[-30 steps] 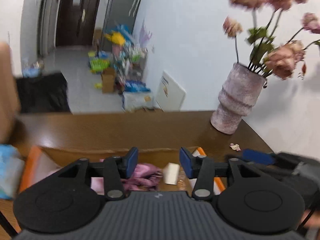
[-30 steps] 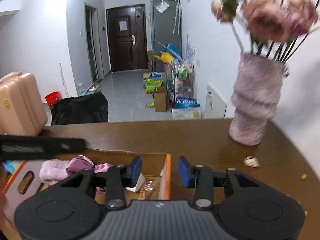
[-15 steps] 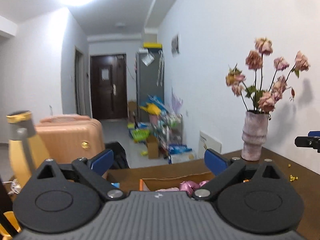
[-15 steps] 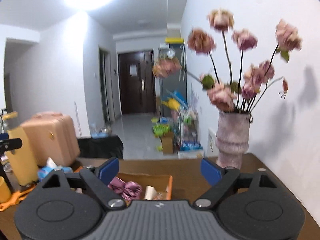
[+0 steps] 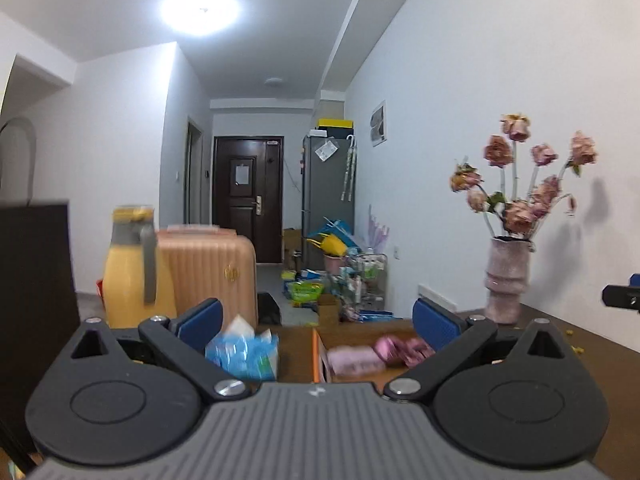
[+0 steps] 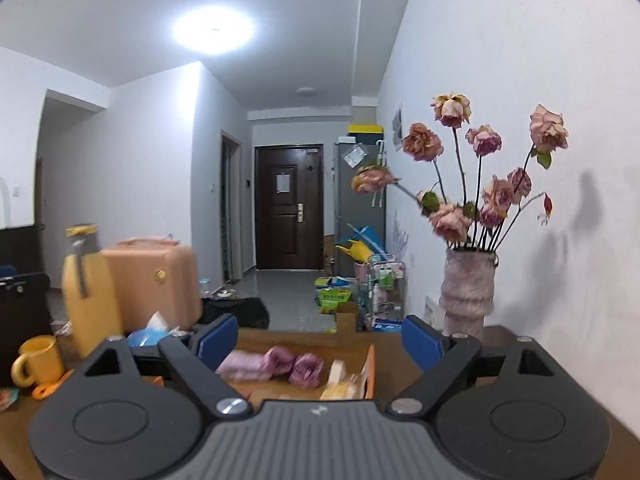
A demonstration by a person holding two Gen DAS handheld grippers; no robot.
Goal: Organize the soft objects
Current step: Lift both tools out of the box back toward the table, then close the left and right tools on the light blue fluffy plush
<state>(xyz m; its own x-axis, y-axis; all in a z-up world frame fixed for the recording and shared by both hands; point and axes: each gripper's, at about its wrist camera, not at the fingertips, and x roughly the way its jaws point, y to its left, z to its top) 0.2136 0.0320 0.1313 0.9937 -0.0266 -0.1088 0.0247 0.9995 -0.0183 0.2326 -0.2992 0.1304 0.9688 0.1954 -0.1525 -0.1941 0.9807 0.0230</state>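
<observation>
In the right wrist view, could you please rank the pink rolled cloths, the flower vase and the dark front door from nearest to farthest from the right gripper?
From the right gripper:
1. Pink rolled cloths, in the cardboard box just ahead between the fingers.
2. Flower vase, ahead on the right, by the wall.
3. Dark front door, at the hallway's far end.

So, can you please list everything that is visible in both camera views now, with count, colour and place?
box: one, brown card with orange edge, on the table
rolled cloths: about three, pink and purple, inside the box
table: one, dark brown wood
vase: one, pale pink, on the table by the wall
roses: a bunch, faded pink, in the vase
jug: one, yellow with grey handle, left on the table
mug: one, yellow, beside the jug
tissue pack: one, blue, left of the box
suitcase: one, peach, behind the table
door: one, dark brown, end of hallway
left gripper: black with blue pads, open, empty
right gripper: black with blue pads, open, empty
</observation>
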